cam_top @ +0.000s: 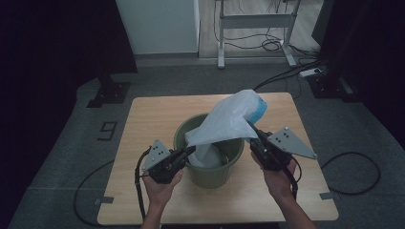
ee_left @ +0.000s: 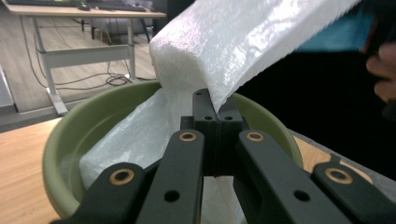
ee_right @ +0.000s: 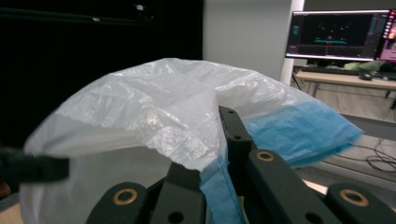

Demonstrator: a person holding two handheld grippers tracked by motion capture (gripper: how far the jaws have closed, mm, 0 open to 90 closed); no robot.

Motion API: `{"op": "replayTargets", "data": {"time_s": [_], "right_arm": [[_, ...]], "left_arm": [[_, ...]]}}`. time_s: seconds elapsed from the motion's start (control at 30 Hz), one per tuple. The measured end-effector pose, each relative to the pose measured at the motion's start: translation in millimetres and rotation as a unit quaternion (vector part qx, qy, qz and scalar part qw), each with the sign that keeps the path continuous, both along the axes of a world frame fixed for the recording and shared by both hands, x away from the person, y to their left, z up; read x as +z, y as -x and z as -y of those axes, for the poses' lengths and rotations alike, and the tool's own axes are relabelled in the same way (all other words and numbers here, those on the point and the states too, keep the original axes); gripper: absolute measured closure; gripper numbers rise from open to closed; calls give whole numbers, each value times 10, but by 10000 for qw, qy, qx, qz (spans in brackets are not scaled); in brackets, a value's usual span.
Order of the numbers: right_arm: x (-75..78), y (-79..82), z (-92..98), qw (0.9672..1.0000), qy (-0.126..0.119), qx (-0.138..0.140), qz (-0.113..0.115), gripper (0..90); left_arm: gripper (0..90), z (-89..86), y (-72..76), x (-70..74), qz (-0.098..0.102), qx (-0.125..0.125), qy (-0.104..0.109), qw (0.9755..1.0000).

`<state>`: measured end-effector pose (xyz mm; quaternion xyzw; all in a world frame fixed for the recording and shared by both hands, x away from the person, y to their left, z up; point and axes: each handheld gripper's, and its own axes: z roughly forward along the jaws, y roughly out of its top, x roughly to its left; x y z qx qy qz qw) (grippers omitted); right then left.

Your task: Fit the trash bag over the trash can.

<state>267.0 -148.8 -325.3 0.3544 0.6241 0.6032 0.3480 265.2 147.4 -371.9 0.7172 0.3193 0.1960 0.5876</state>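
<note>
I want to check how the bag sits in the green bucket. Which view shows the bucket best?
The high view: the whole green bucket stands on the table, bag stretched above it. The left gripper view shows its rim and inside; the right gripper view has the bag in front.

High view overhead facing forward, gripper views close, all sharing bag [cam_top: 229, 119]
</note>
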Motion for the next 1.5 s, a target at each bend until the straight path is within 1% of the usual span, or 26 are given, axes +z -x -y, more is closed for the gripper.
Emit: {"op": "replayTargets", "data": {"time_s": [0.03,0.07,0.13,0.17,0.3,0.37,0.47,0.53,0.6,0.63,0.67,0.7,0.73,0.77,0.8,0.83,0.87,0.9,0.93,0.97,1.03,1.1,1.17,1.33,1.43,1.5], "right_arm": [[19,-7,-22,10000,1,25,6,876],[30,-15,-43,10000,32,49,7,877],[28,-36,-90,9999,115,91,-39,878],[22,-45,-104,9998,146,101,-61,878],[-7,-100,-146,9994,245,148,-179,879],[-15,-117,-160,9993,238,193,-216,879],[-33,-136,-187,9988,246,319,-278,879],[-59,-144,-210,9983,267,408,-329,879],[-73,-145,-220,9980,279,444,-351,879],[-104,-149,-243,9974,318,516,-384,879],[-114,-152,-249,9972,332,538,-391,879],[-114,-152,-249,9972,332,538,-391,879],[-135,-155,-260,9970,340,563,-411,878],[-146,-158,-264,9969,352,578,-414,869],[-177,-157,-276,9969,334,588,-404,732],[-177,-157,-276,9969,334,588,-404,732],[-189,-155,-283,9970,325,582,-394,658],[-210,-149,-295,9973,331,522,-399,546],[-258,-130,-313,9977,311,436,-410,398],[-258,-130,-313,9977,311,436,-410,398],[-317,-91,-323,9980,256,379,-442,318],[-386,-38,-316,9980,211,367,-473,284],[-473,28,-304,9979,178,298,-542,259],[-697,200,-251,9978,166,122,-633,239],[-795,295,-209,9979,228,-65,-604,265],[-822,333,-166,9982,213,-117,-556,329]], "left_arm": [[831,3,17,-2,38,41,-30,10000],[748,7,50,5,104,187,-47,9998],[527,12,84,34,112,346,-71,9993],[449,13,99,54,136,374,-111,9991],[330,23,131,124,242,267,-265,9990],[313,46,116,145,269,218,-381,9987],[306,94,50,154,262,227,-540,9979],[332,108,-5,154,257,278,-556,9977],[408,113,-33,153,257,269,-565,9977],[486,117,-57,147,315,301,-534,9976],[568,107,-85,145,246,222,-406,9986],[667,107,-85,145,246,222,-406,9986],[667,102,-98,143,210,166,-333,9991],[726,94,-115,141,184,169,-265,9993],[858,88,-124,139,165,184,-193,9995],[858,77,-134,135,155,161,-105,9997],[886,63,-146,129,144,177,38,9997],[895,58,-154,123,143,228,121,9996],[897,52,-160,118,137,284,163,9994],[897,49,-163,114,135,336,188,9992],[898,41,-175,100,93,428,265,9987],[899,34,-182,86,58,478,292,9984],[899,30,-189,73,13,473,318,9984],[899,54,-197,66,-22,527,312,9981],[899,52,-201,71,-29,520,346,9980],[899,50,-199,76,-25,522,358,9980]]}}
